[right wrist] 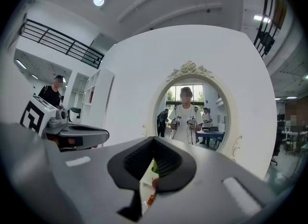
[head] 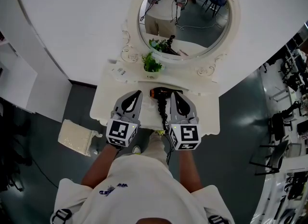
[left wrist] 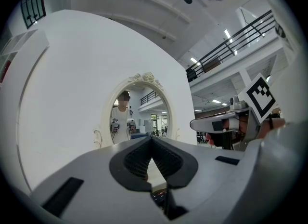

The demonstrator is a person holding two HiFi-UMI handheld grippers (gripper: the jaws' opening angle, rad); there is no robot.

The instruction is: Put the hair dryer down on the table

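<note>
Jaws of the left gripper and right gripper were clenched empty, flanking the black-and-orange hair dryer lying mid-frame on the white ornate dressing table, so backing straight off clear of its coiled black cord seemed best.

Hair dryer partly behind right tool

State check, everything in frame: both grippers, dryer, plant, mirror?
left gripper: shut, empty, held level.
right gripper: shut, empty, held level.
hair dryer: lying on the table between the grippers, not gripped.
potted plant: upright, in front of the mirror.
mirror: upright at the table's back.
</note>
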